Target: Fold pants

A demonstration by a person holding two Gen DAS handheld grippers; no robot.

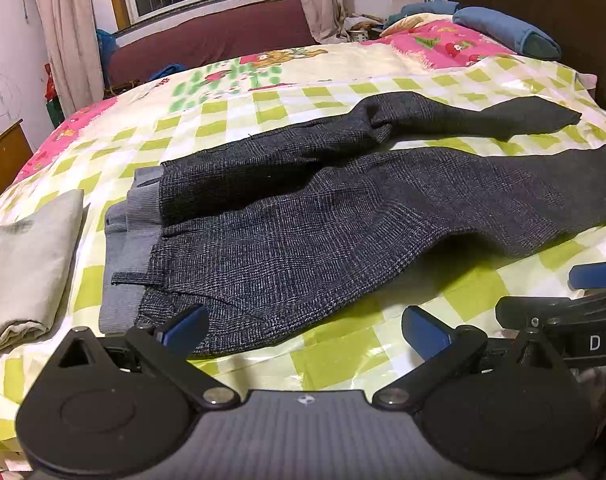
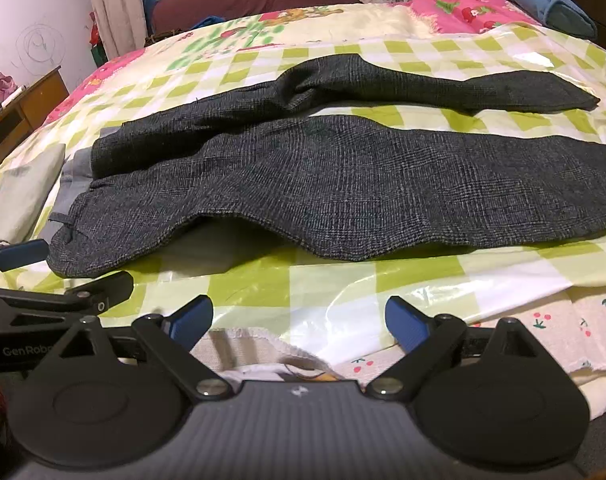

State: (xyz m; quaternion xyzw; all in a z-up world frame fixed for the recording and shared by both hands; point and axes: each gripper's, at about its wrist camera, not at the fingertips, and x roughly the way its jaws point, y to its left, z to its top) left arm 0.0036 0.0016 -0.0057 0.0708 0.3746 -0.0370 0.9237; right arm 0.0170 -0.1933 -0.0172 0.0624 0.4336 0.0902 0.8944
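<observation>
dark coarse-woven matt cloth pants with ribbed grey knit waistband, glossy crinkled plastic checked sheet, matt black plastic grippers, ridged blue pads

Pants: dark charcoal-navy weave with a fine pale glen-check, the waistband lining plain mid-grey. Plastic sheet beneath: lime-green and white checks, glossy. Bedspread: cream and hot pink, printed with red strawberries and green leaves. Folded cloth: pale beige-grey. Pillow: denim blue. Headboard cushion: maroon. Curtains: dusty beige. Left gripper and right gripper: matte black, with blue finger pads.
</observation>
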